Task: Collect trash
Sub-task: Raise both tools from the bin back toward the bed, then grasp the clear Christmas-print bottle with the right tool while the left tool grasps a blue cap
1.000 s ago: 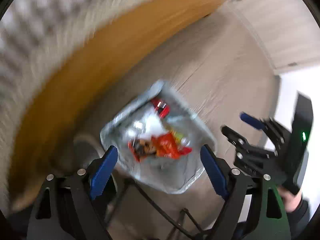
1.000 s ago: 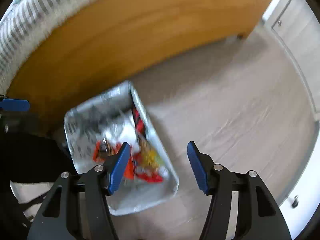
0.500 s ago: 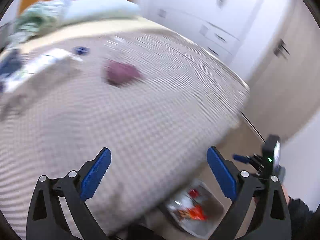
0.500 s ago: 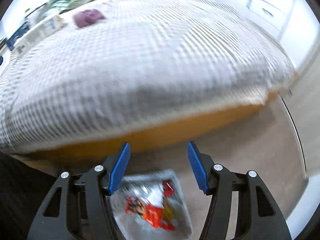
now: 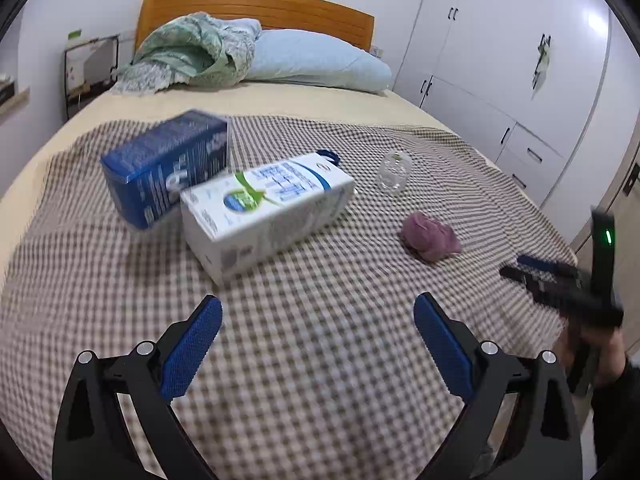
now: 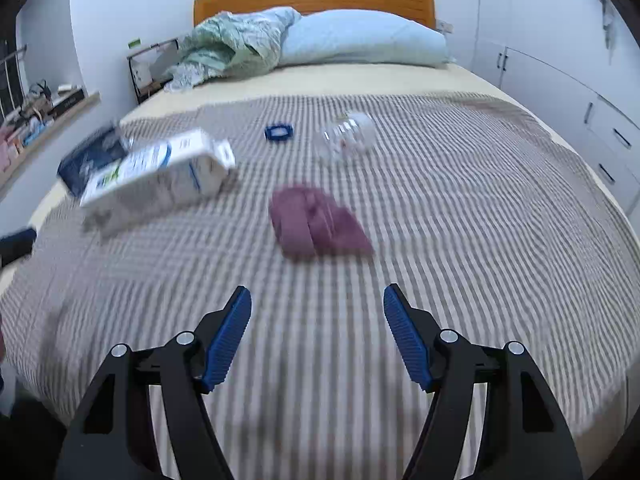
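Observation:
On the checked bedspread (image 5: 320,360) lie a white carton (image 5: 264,208), a dark blue box (image 5: 168,166), a clear plastic jar (image 5: 395,172), a blue ring lid (image 6: 279,132) and a crumpled purple item (image 5: 430,236). The white carton (image 6: 156,176), blue box (image 6: 90,156), jar (image 6: 348,134) and purple item (image 6: 316,222) also show in the right wrist view. My left gripper (image 5: 318,338) is open and empty above the near bedspread. My right gripper (image 6: 318,328) is open and empty, short of the purple item; it also shows in the left wrist view (image 5: 560,284).
A pale blue pillow (image 5: 316,60) and a rumpled green blanket (image 5: 192,52) lie at the wooden headboard (image 5: 256,8). White wardrobes (image 5: 520,60) stand on the right. A shelf with clutter (image 6: 40,116) runs along the left wall.
Both grippers have swung up from the foil trash tray on the floor to face the bed top. Both stay open and empty.

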`<state>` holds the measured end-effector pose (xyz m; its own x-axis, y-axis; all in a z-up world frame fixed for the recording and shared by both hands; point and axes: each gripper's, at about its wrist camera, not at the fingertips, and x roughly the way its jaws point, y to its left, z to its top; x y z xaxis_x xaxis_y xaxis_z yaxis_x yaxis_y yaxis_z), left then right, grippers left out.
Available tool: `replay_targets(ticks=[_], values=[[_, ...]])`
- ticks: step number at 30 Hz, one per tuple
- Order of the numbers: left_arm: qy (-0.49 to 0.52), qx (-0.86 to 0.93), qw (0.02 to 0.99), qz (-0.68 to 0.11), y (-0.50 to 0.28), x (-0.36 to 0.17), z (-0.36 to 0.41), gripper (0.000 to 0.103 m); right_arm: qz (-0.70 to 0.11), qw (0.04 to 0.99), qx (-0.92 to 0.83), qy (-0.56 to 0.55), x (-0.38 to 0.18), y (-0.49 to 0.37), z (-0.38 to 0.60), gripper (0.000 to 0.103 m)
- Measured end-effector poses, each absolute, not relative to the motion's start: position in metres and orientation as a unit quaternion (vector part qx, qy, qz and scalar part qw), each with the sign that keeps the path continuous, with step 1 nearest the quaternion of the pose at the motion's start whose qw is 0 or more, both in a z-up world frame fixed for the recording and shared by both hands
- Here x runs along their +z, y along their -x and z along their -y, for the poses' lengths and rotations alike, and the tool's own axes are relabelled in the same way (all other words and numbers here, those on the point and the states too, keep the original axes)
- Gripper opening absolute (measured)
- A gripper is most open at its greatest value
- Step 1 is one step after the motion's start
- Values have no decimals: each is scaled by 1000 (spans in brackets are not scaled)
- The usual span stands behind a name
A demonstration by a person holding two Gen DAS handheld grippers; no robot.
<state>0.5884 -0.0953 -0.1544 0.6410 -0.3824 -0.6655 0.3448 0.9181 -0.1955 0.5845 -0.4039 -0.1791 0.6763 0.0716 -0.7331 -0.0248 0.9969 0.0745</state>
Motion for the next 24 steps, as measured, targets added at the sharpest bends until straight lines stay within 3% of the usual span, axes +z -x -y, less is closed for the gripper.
replay_targets(ticks=[4,12,16,18,23,24], values=[[-13,-202,911,-360,-608,-148,99,93,-396,918,10,-30,-189,-640,417,66],[-49,-192,925,-324,-666,-121,116,93,-392,907,25,-153,-191,-721,456,66],[-68,-181,929,-315,-698,-110,139,93,-413,889,-14,-197,-197,-789,449,80],[-59,-180,928,-322,-713,-107,146,93,-423,884,-43,-194,-200,-819,445,82],[-65,-169,915,-360,-762,-101,168,93,-480,860,-69,-161,-230,-870,431,80],[-71,-165,913,-367,-772,-100,173,93,-476,862,-61,-165,-234,-868,432,68]])
